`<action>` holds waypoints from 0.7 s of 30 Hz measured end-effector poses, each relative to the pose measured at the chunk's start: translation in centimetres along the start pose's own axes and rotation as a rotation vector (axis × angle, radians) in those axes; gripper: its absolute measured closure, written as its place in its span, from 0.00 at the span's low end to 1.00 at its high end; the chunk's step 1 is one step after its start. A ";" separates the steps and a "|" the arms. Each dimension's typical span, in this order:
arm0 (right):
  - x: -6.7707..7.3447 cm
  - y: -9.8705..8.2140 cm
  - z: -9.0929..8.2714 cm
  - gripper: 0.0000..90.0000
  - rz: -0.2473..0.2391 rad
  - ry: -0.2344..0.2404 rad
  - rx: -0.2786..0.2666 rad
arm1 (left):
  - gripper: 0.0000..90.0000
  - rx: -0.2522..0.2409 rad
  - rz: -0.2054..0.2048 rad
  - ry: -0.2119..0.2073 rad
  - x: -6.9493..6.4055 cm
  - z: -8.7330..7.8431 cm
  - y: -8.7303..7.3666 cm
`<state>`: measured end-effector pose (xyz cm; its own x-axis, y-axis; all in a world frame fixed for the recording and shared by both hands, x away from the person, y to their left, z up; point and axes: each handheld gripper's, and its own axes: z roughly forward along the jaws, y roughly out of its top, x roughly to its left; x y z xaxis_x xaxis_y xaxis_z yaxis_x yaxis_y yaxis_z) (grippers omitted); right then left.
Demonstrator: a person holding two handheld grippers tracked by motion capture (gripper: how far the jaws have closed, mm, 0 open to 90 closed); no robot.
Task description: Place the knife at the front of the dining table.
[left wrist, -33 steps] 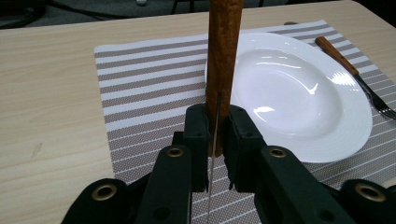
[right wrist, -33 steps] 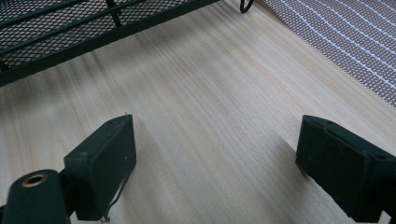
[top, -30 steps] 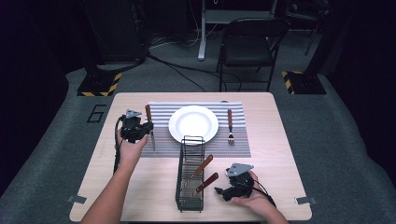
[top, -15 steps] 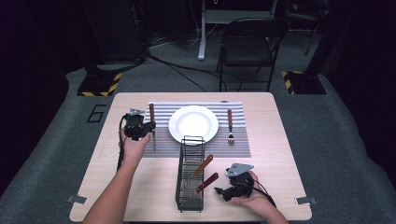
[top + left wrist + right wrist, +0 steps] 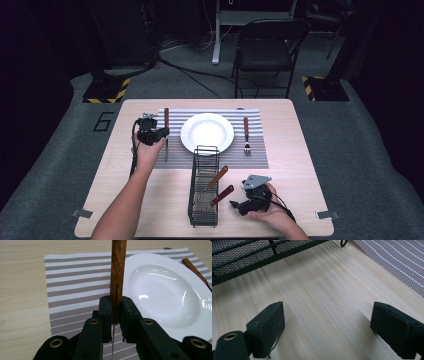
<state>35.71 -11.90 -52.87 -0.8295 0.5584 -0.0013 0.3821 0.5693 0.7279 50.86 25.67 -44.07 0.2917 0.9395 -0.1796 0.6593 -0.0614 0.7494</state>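
My left gripper (image 5: pixel 154 134) (image 5: pixel 116 303) is shut on a knife (image 5: pixel 166 131) by its brown wooden handle (image 5: pixel 118 275). The knife's thin blade runs back toward the hand. It lies along the left strip of the striped placemat (image 5: pixel 175 150) (image 5: pixel 75 285), just left of the white plate (image 5: pixel 207 133) (image 5: pixel 165 292). A fork (image 5: pixel 246 136) with a wooden handle (image 5: pixel 194 267) rests on the mat to the plate's right. My right gripper (image 5: pixel 241 206) (image 5: pixel 327 327) stands open low over the bare wooden table (image 5: pixel 324 290), beside the black wire basket (image 5: pixel 203 210) (image 5: pixel 249 255).
The wire basket holds two utensils with wooden handles (image 5: pixel 218 177) that lean out to the right. The table's front edge (image 5: pixel 200 235) lies close to the right hand. A black folding chair (image 5: pixel 265 50) stands beyond the far edge.
The left hand has carried the knife a little to the right, closer to the plate, and slightly lower. The right hand has kept still.
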 end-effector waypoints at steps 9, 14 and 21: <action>0.0 0.0 0.0 0.13 -0.001 0.002 0.000 | 0.89 0.012 -0.029 -0.007 0.5 0.9 1.0; 0.0 0.0 0.0 0.13 0.000 0.002 0.000 | 0.89 0.031 -0.059 -0.013 1.1 1.7 1.0; 0.0 0.0 0.0 0.13 -0.002 0.002 0.000 | 0.89 0.070 -0.028 -0.002 0.8 3.0 1.5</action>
<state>35.72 -11.92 -52.87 -0.8310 0.5562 -0.0013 0.3804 0.5701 0.7282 54.21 25.35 -45.01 0.2743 0.9403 -0.2013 0.7138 -0.0588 0.6979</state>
